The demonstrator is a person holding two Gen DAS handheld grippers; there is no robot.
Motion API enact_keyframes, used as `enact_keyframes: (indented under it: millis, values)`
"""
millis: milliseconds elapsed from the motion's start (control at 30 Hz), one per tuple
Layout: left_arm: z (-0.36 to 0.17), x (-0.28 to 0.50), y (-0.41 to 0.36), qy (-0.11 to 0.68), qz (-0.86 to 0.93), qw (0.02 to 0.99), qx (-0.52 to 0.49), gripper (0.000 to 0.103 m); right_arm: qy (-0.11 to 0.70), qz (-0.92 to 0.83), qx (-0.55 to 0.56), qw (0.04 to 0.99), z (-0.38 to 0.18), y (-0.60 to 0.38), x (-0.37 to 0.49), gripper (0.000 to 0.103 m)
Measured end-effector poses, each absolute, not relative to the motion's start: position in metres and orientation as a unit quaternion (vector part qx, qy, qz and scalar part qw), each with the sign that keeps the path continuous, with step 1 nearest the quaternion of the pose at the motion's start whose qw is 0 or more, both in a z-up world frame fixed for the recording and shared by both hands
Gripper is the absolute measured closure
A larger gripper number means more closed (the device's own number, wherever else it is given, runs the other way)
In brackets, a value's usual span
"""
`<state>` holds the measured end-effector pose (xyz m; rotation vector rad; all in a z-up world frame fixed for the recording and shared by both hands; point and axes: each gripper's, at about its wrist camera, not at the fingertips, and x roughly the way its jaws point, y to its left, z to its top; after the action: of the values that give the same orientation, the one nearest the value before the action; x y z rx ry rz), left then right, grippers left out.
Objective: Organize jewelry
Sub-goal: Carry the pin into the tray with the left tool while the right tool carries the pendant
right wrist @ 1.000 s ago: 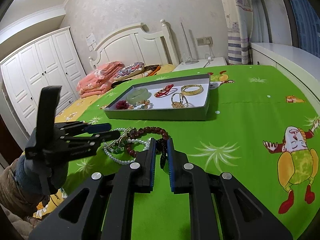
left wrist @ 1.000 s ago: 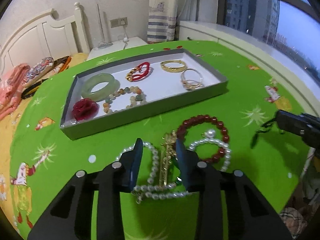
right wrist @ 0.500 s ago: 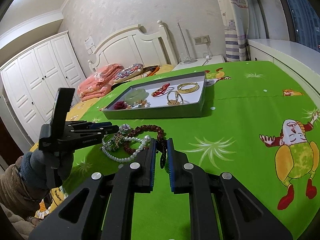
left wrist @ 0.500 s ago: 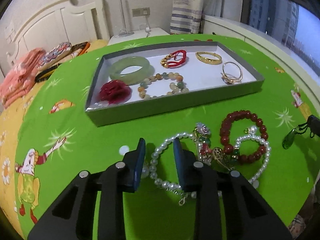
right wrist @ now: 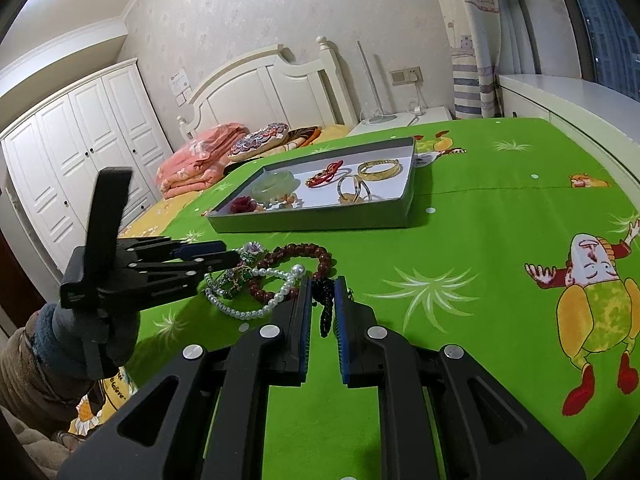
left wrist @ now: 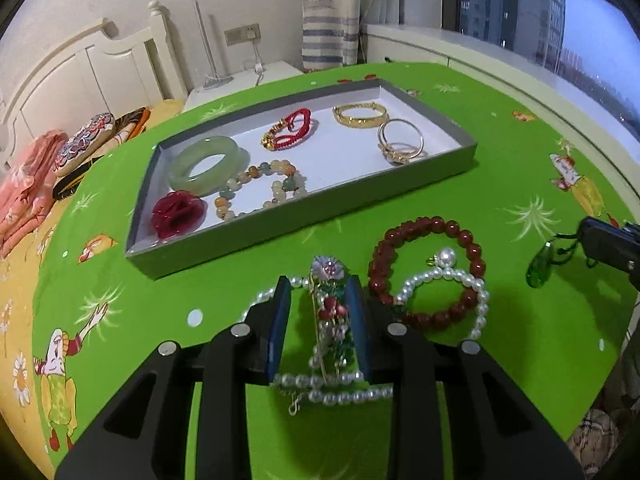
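At the bottom of the left wrist view, the left gripper (left wrist: 319, 312) has its 2 fingers apart, one on each side of a flower hairpin (left wrist: 330, 304) that lies on the green tablecloth (left wrist: 500, 184). I cannot tell if the fingers touch the hairpin. A long pearl necklace (left wrist: 340, 394) curls under and around the hairpin. Just to the right, in the middle of the frame, lie a dark red bead bracelet (left wrist: 424, 268) and a small pearl bracelet (left wrist: 452, 292), partly on top of each other. At the bottom of the right wrist view, the right gripper (right wrist: 320, 300) has its 2 fingers close together, clamped on a black cord (right wrist: 325, 312). In the left wrist view a green pendant (left wrist: 540, 266) hangs from that cord at the right edge. Farther up, in the upper middle, sits a gray tray (left wrist: 256, 236). Inside it are a jade bangle (left wrist: 204, 164), a red flower (left wrist: 178, 212), a stone bead bracelet (left wrist: 260, 188), a red cord bracelet (left wrist: 290, 132), a gold bangle (left wrist: 360, 114) and 2 silver rings (left wrist: 400, 142). A white bed (right wrist: 280, 88) stands behind the table.
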<state>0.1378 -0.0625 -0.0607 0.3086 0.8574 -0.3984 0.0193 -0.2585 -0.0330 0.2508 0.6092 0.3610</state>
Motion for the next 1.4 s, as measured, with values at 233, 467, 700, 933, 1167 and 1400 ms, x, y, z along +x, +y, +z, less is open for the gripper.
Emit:
enact_keyframes:
  millis: [233,467,700,933,1167,1400]
  values:
    - [-0.069,0.152,-0.075,0.425,-0.180,0.870,0.176,0.075,0.300,0.174,0.131,0.929,-0.038,-0.262,0.022,0.090]
    - [-0.068,0.153,-0.067,0.423,-0.200,0.871,0.152,0.089,0.301,0.175,0.135,0.928,-0.040,-0.266,0.021,0.090]
    - [-0.063,0.148,-0.050,0.418,-0.209,0.876,0.118,0.089,0.295,0.177,0.131,0.930,-0.039,-0.265,0.018,0.090]
    - [-0.049,0.146,-0.045,0.406,-0.216,0.882,0.102,0.089,0.275,0.175,0.124,0.937,-0.027,-0.262,0.014,0.090]
    - [-0.037,0.155,-0.038,0.404,-0.225,0.883,0.082,0.089,0.274,0.174,0.116,0.939,-0.016,-0.258,0.023,0.090]
    - [-0.030,0.168,-0.045,0.400,-0.234,0.882,0.091,0.089,0.270,0.173,0.119,0.940,-0.002,-0.262,0.039,0.090]
